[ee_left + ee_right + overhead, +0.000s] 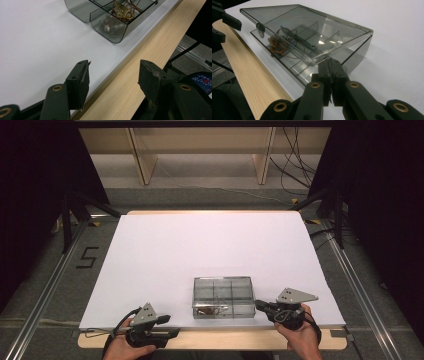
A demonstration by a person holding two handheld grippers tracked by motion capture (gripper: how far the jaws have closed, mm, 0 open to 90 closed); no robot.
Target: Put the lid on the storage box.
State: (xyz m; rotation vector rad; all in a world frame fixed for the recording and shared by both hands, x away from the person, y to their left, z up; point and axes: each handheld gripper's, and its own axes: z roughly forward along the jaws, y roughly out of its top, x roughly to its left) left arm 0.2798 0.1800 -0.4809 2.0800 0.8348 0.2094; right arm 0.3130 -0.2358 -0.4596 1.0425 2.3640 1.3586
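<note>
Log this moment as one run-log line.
left gripper: open, idle at table edge | right gripper: shut, under lid corner | box: lid partly raised

Smoky grey, see-through box (223, 296); brassy gold and brown jewellery (123, 11) inside; black jaws on both grippers; white sheet (200, 250) over pale wood table (225, 339), wood bare along near edge

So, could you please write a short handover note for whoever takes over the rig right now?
Left tongs: open, holding nothing, over the table's near edge.
Right tongs: shut, tips at the near corner of the box lid, which is partly raised.
The smoky clear compartment box sits near the front edge; jewellery lies in one compartment.
Done: lid started open.
Left: probably finish opening it.
</note>
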